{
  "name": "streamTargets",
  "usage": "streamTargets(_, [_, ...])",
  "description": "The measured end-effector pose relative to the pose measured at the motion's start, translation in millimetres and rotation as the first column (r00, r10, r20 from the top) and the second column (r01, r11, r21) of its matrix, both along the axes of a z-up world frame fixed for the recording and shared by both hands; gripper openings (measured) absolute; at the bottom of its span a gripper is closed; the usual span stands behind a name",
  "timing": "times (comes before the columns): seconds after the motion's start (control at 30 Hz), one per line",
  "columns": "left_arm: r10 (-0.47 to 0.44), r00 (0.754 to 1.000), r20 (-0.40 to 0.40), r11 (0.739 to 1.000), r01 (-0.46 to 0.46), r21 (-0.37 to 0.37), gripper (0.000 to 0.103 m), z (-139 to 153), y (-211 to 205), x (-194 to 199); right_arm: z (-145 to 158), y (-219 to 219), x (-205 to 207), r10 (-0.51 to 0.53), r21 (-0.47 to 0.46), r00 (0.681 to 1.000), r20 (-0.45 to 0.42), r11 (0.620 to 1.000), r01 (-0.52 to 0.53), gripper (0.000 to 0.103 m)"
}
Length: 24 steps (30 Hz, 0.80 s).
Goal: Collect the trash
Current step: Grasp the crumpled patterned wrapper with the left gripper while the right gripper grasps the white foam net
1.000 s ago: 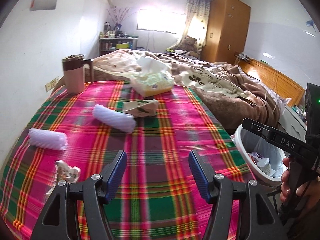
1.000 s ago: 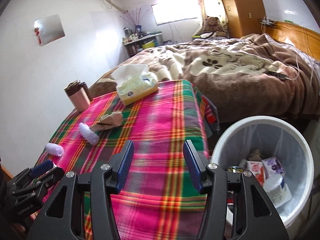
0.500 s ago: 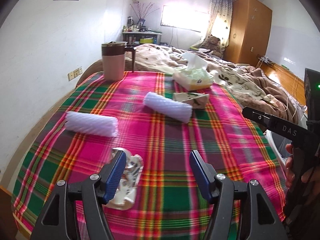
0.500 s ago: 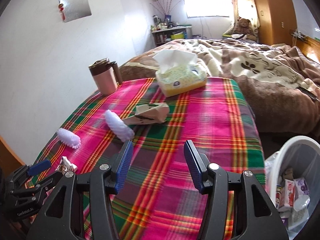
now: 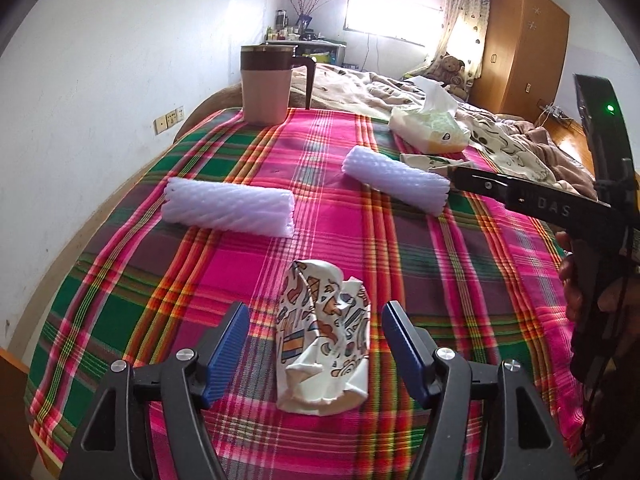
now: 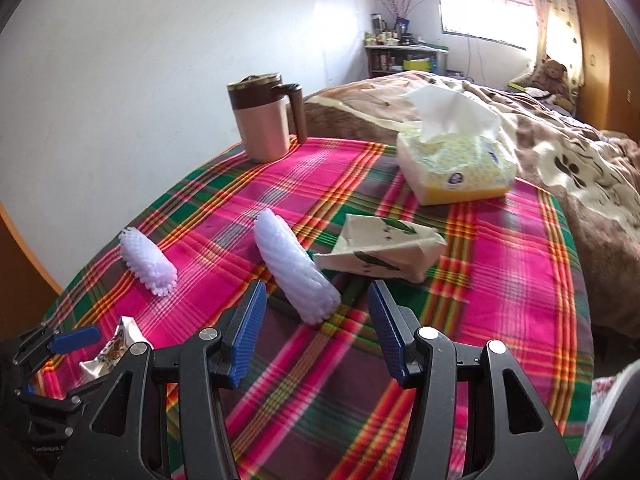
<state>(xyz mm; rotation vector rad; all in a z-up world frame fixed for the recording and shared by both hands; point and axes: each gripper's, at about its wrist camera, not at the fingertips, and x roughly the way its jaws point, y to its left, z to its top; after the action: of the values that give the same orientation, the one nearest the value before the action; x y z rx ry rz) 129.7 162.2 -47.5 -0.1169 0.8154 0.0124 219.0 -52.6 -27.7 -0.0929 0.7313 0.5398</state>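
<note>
The left gripper (image 5: pixel 314 342) is opening its jaws around a crumpled patterned paper cup (image 5: pixel 324 340), pads not touching it. In the right wrist view that cup is lying half hidden behind the right gripper (image 6: pixel 314 324), which is hanging released, the near foam sleeve (image 6: pixel 296 266) just beyond it. Past the cup are lying another foam sleeve (image 5: pixel 228 208), a flattened carton (image 6: pixel 380 248), a tissue pack (image 6: pixel 456 164) and a mug (image 5: pixel 266 84).

A lived-in home bedroom: an unmade bed (image 6: pixel 520 128) under a brown paw-print blanket (image 6: pixel 568 168), a teddy bear (image 5: pixel 451 67) by the curtained window (image 5: pixel 394 14), a wooden wardrobe (image 5: pixel 524 44), and a cluttered shelf (image 6: pixel 404 54) against the white wall.
</note>
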Motion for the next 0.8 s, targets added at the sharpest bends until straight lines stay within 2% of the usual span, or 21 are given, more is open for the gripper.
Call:
streamTargets(0.23, [-0.006, 0.999, -0.053, 1.000, 0.005, -0.007, 0.068, -14.1, 7.7, 4.0, -5.7, 24.5, 17.3, 0.056, -0.040, 0.998, -0.015, 0.998, -0.056, 0.054])
streamTargets(0.47, [-0.017, 0.998, -0.058, 1.000, 0.018, 0.016, 0.068, -16.3, 8.3, 6.0, -13.7, 42.0, 31.0, 0.098, -0.064, 0.994, -0.046, 0.993, -0.101, 0.054])
streamTargets(0.8, [0.004, 0.999, -0.053, 1.000, -0.003, 0.024, 0.068, -17.1, 8.0, 9.8, -26.5, 56.4, 37.7, 0.088, -0.147, 0.993, -0.081, 0.984, -0.099, 0.054])
